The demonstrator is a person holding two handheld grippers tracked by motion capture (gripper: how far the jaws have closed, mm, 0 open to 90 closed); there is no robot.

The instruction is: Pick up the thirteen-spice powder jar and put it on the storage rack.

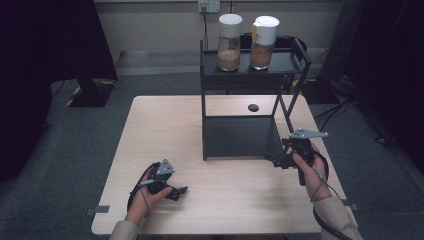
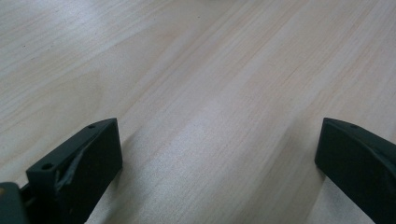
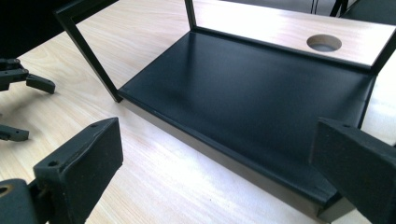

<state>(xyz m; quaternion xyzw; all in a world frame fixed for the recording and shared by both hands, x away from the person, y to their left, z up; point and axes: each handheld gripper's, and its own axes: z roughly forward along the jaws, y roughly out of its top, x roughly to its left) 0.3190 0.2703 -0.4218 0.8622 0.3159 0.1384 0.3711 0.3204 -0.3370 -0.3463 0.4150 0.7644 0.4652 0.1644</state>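
Your left gripper (image 1: 176,191) lies low on the pale wooden table (image 1: 165,125), near the front edge on the left side, and your left hand (image 1: 149,192) holds it from behind. In the left gripper view, its two black jaws stand wide apart, and between them is bare wood grain; it holds nothing.

To the right of it, at the middle of the table, stands the black metal two-level shelf rack (image 1: 240,137). Its flat lower shelf rests on the table top, and thin black posts carry the upper shelf. On the upper shelf stand two glass jars: the glass jar with a white lid and brown powder (image 1: 229,42) on the left, and just beside it the second glass jar with a white lid and a yellow label (image 1: 263,42). Both are upright and about one third full. Behind the lower shelf, a small round dark hole (image 1: 253,107) sits in the table top.

Farther right, your right gripper (image 1: 278,161) is just beside the front right corner of the lower shelf, held by your right hand (image 1: 312,170). In the right gripper view, its jaws are spread wide and empty, pointing over the lower shelf (image 3: 243,102); the left gripper (image 3: 21,100) is seen far off at the left edge.
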